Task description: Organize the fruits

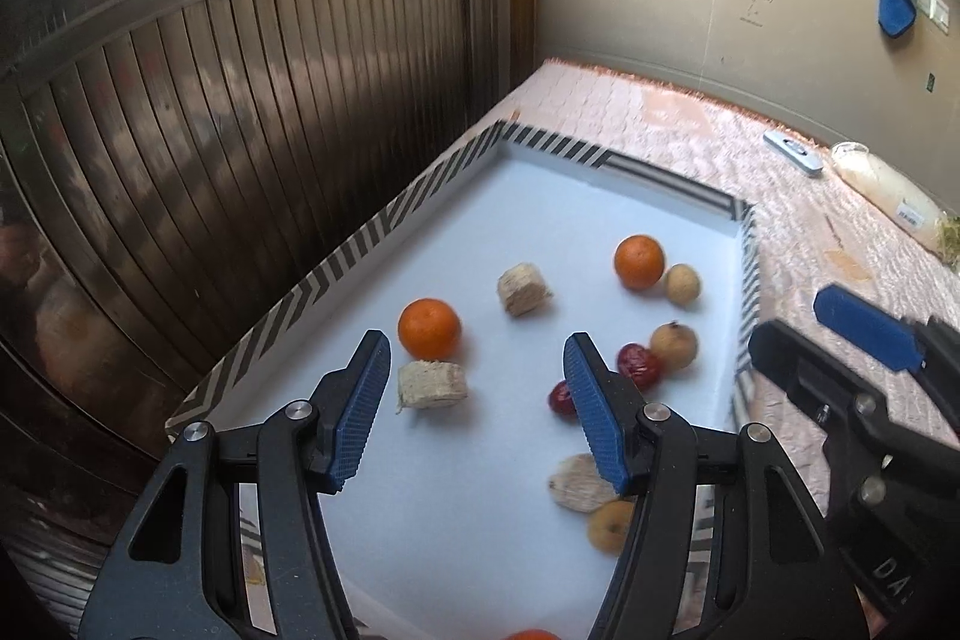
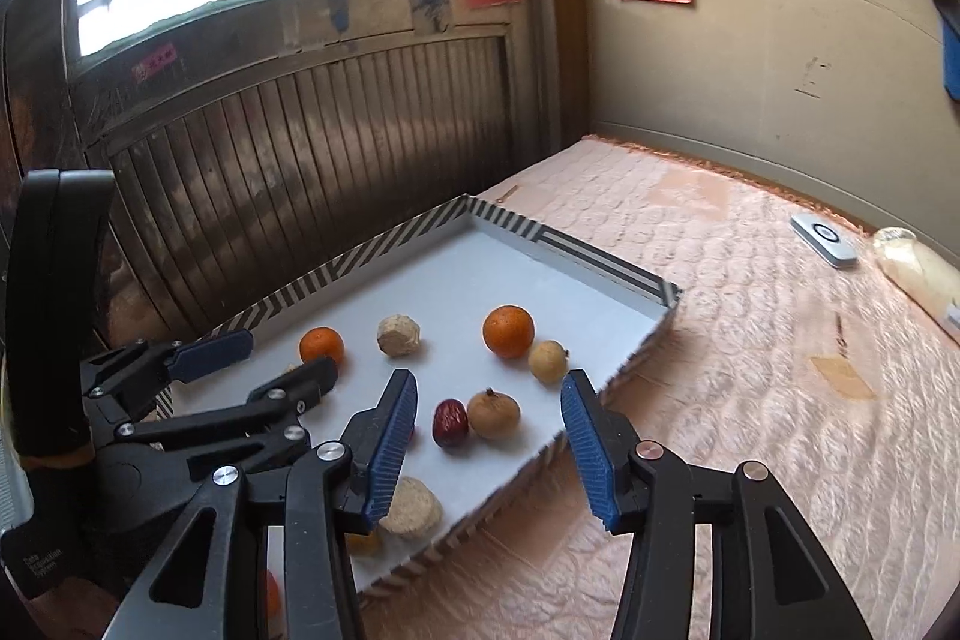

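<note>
Both my tongs hang open and empty over the white tray point(image 1: 600, 208): left tongs point(image 1: 477, 400), right tongs point(image 2: 489, 436). Fruit lies scattered inside; for my left, the near orange point(image 1: 429, 328) sits at eleven o'clock. I judge it best to straddle it squarely, then close gently.

A: State the tray colours.
B: The tray point(image 1: 384, 220) has a white floor and a rim of black-and-white chevron stripes.
A: And the fruit?
B: Beyond the left gripper point(image 1: 477, 400), whose pads are ribbed blue on black arms, one tangerine point(image 1: 429, 328) is orange. Just past its right pad, a jujube point(image 1: 639, 366) is dark red. Between the pads of the right gripper point(image 2: 489, 451), same blue and black, a longan point(image 2: 493, 413) is tan.
A: Surface below?
B: The quilted cover point(image 2: 750, 400) is pale pink.
</note>
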`<state>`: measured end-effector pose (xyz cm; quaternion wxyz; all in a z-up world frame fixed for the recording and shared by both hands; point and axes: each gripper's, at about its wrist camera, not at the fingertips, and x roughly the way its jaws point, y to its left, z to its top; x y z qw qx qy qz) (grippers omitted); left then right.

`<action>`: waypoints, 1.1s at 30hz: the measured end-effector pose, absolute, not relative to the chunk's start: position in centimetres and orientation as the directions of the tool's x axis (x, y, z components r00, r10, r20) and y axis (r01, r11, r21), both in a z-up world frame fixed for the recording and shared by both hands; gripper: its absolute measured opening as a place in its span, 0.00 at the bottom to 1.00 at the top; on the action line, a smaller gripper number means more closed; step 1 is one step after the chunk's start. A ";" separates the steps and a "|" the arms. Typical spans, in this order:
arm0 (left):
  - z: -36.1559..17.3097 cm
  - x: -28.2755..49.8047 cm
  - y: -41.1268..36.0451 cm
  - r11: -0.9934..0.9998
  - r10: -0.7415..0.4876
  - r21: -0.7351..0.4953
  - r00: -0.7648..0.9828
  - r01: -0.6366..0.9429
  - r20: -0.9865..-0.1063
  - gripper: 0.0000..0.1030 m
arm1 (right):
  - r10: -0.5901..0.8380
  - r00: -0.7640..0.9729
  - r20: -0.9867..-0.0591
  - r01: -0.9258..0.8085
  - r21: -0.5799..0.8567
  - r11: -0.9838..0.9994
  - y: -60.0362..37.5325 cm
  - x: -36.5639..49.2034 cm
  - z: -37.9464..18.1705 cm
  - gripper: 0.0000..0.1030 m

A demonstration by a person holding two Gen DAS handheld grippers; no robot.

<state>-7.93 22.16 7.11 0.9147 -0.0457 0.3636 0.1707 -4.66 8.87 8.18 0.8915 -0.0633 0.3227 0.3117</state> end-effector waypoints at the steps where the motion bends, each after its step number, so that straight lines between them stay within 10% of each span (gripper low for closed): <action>1: 7.3 -8.1 21.9 0.939 0.278 0.041 0.682 -0.343 -0.677 0.59 | 0.511 0.602 -0.614 -0.590 0.090 0.803 8.5 -4.9 8.2 0.47; 33: 9.6 -11.6 20.2 0.928 0.305 0.025 0.720 -0.372 -0.624 0.60 | 0.485 0.640 -0.595 -0.544 0.094 0.834 7.2 -7.2 9.1 0.51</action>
